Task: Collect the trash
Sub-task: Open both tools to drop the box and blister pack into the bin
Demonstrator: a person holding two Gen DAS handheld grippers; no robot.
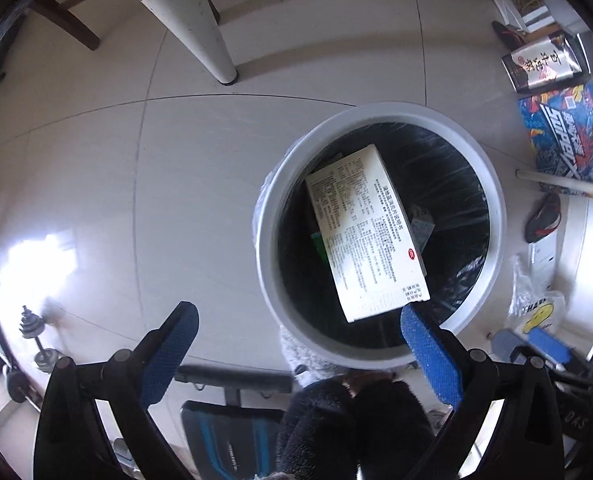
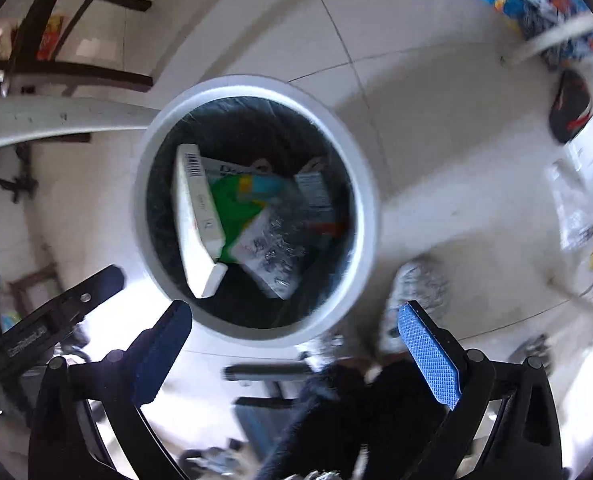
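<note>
A round white trash bin with a black liner stands on the tiled floor below both grippers. A white printed box lies tilted inside it; in the right wrist view the white box leans against the bin's left wall. Beside the box are a green packet and a clear crinkled wrapper. My left gripper hangs open over the near rim, with nothing between its blue pads. My right gripper is also open and empty above the bin.
A white table leg and a wooden chair stand beyond the bin. To its right lie a colourful box, a shoe and a plastic bag. A dumbbell, a bench and the person's dark fluffy legs are close by.
</note>
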